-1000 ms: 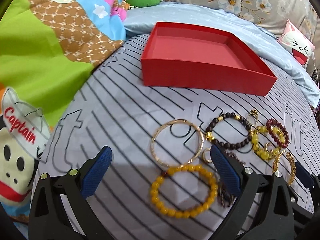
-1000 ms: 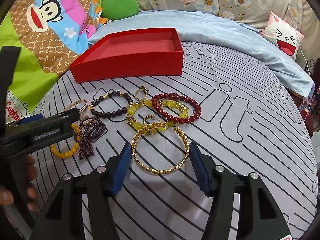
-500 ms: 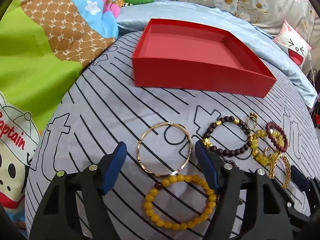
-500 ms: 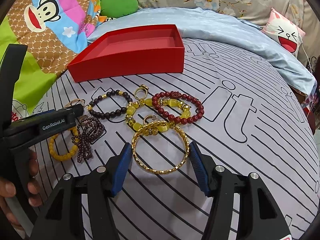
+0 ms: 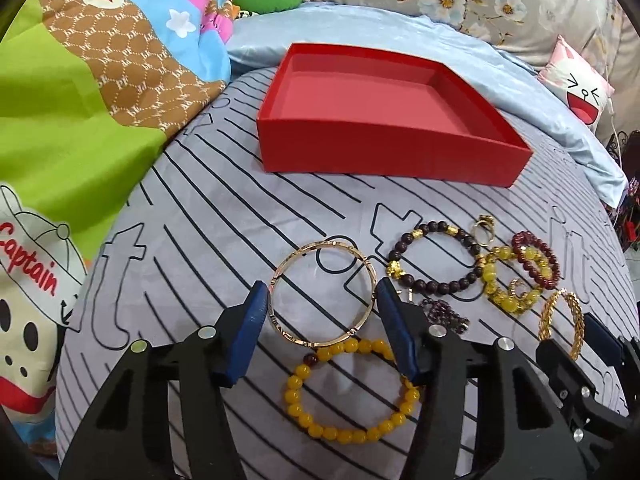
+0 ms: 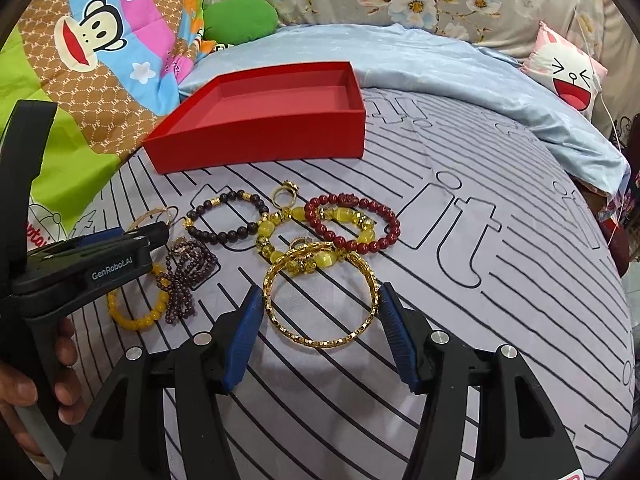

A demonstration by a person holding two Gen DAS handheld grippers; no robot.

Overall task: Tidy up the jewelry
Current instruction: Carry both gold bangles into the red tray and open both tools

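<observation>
An empty red box point(image 5: 384, 96) point(image 6: 276, 112) sits on the striped grey sheet, beyond a cluster of jewelry. My left gripper point(image 5: 322, 292) is open, its blue fingers on either side of a thin rose-gold bangle point(image 5: 280, 316); a yellow bead bracelet point(image 5: 348, 434) lies just below it. My right gripper point(image 6: 320, 294) is open, straddling a chunky gold bangle point(image 6: 324, 342). Between lie a dark bead bracelet point(image 6: 224, 236), a red bead bracelet point(image 6: 380, 240), a yellow stone bracelet point(image 6: 276, 256), a gold ring point(image 6: 285, 196) and a dark purple bead string point(image 6: 184, 280).
A cartoon monkey blanket point(image 5: 80, 100) covers the left. A light blue quilt point(image 6: 460, 76) and a green cushion point(image 6: 240, 18) lie behind the box, a white cartoon pillow point(image 6: 568, 80) at the right. The left gripper body and hand point(image 6: 60, 280) fill the right view's left edge.
My left gripper moved left and forward from the yellow bead bracelet to straddle the rose-gold bangle, its jaws narrowing. My right gripper has stayed around the gold bangle.
</observation>
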